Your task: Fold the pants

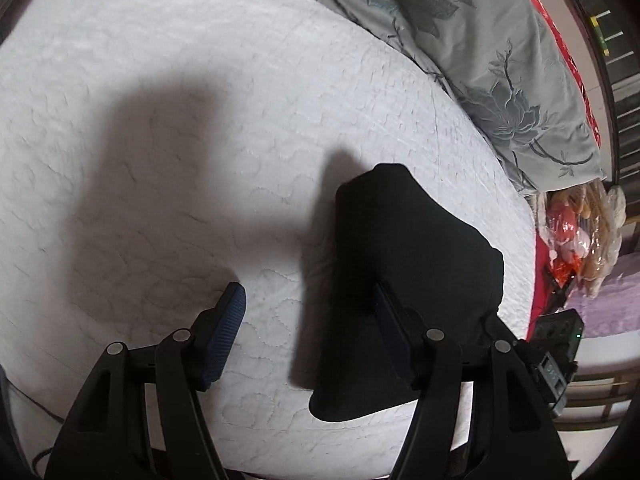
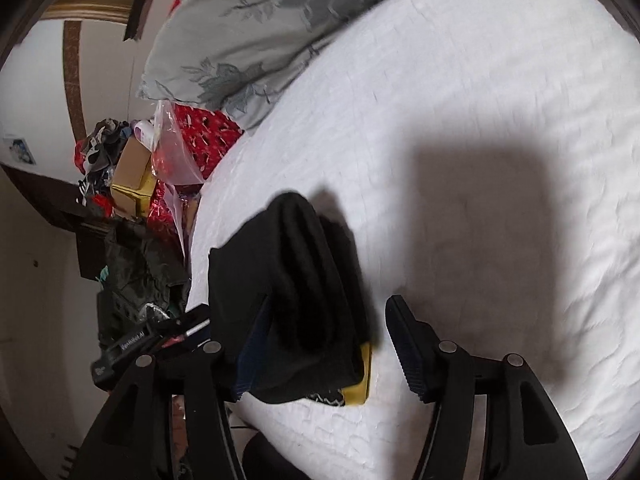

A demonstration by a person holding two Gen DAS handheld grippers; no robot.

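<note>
Most of the folding is looking done: the black pants (image 1: 404,264) are sitting as a compact, layered bundle near the edge of the white quilted bed (image 1: 200,80). You are holding both the left gripper (image 1: 306,336) and the right gripper (image 2: 320,340) with fingers apart, clamping nothing, the bundle lying loosely beside one finger of each. You are probably only left with tidying or releasing it.

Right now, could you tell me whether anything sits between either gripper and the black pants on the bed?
Nothing visible does. The black pants lie bunched on the white quilt, already against one finger of both the left gripper and the right gripper.
</note>
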